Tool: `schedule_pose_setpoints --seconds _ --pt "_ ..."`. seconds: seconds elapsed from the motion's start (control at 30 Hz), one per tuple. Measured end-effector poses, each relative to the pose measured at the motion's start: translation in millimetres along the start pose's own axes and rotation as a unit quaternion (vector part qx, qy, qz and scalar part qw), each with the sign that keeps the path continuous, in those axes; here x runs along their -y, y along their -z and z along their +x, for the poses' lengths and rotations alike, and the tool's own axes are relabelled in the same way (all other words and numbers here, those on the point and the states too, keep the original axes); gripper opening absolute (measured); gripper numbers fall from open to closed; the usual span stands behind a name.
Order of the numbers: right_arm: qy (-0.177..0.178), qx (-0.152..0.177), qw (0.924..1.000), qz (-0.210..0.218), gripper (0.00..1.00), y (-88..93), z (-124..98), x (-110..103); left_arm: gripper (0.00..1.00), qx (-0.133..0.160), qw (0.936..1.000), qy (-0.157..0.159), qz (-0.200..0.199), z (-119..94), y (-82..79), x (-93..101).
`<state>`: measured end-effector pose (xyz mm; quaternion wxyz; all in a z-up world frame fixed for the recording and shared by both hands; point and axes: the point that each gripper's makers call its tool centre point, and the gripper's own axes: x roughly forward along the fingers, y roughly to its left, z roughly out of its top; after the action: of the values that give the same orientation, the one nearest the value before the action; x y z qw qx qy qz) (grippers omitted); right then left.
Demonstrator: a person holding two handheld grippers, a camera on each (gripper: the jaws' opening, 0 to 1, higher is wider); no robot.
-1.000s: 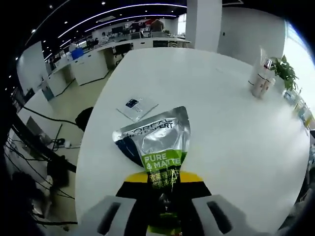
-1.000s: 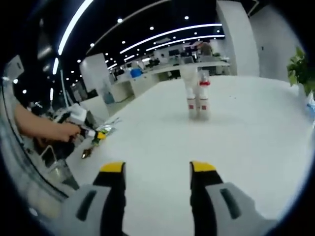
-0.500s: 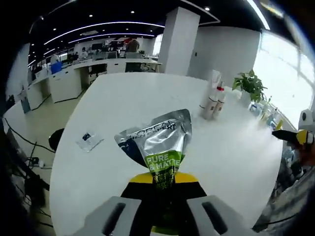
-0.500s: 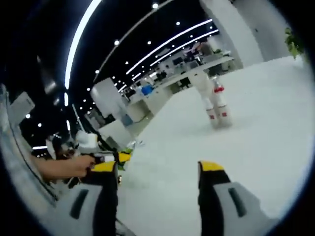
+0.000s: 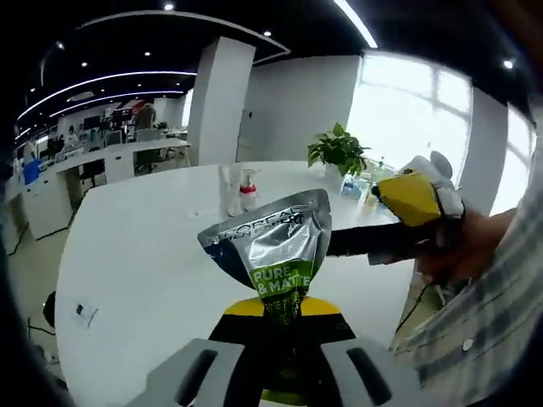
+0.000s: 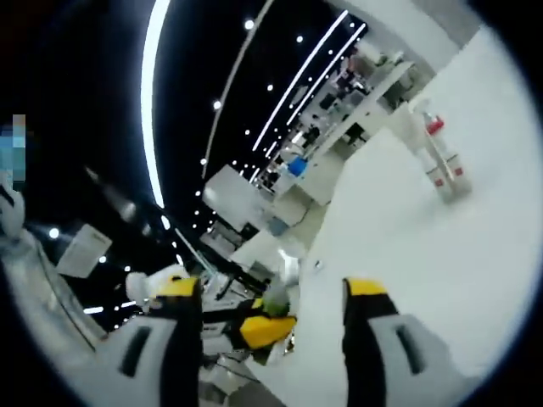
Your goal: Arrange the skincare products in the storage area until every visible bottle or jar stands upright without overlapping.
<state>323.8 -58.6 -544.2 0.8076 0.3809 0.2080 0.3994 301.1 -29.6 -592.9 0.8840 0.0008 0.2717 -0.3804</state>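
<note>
The left gripper [image 5: 276,318] has its jaws clamped on a silver-and-green sachet [image 5: 273,253], held above the white desk [image 5: 144,254]. 2 bottles [image 5: 237,190] stand upright, touching, far across the desk. The right gripper [image 6: 271,297] has its jaws apart, holding nothing

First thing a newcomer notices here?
The silver and green sachet, pinched upright in the left gripper, dominates the left gripper view. Behind it two bottles stand together on the white table, and the right gripper enters from the right. In the right gripper view, that gripper's jaws are open and empty.
</note>
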Motion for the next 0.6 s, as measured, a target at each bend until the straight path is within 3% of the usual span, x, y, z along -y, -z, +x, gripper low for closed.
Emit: schedule_pose_setpoints --seconds 0.13,0.23,0.3,0.4,0.6 --pt "-0.003 0.005 0.9999 0.016 0.53 -1.8 0.9 -2.7 0.1 -0.005 0.9991 0.01 0.042 -0.3 -1.6 14.9" --pt "-0.001 -0.001 0.9994 0.036 0.34 1.7 0.0 -2.1 0.1 -0.006 0.9972 0.017 0.073 0.0 -4.1 22.8" --pt "0.004 -0.006 0.9989 0.047 0.16 4.4 -2.8 -0.1 0.1 -0.011 0.995 0.017 0.098 1.4 -5.5 25.0" --pt "0.015 -0.009 0.9973 0.072 0.14 6.3 -6.5 3.3 0.1 -0.013 0.9922 0.018 0.123 3.5 -8.1 27.8" --pt "0.018 -0.013 0.9985 0.051 0.09 4.0 -11.4 2.5 0.14 -0.022 0.9926 0.025 0.116 7.5 -5.8 32.0"
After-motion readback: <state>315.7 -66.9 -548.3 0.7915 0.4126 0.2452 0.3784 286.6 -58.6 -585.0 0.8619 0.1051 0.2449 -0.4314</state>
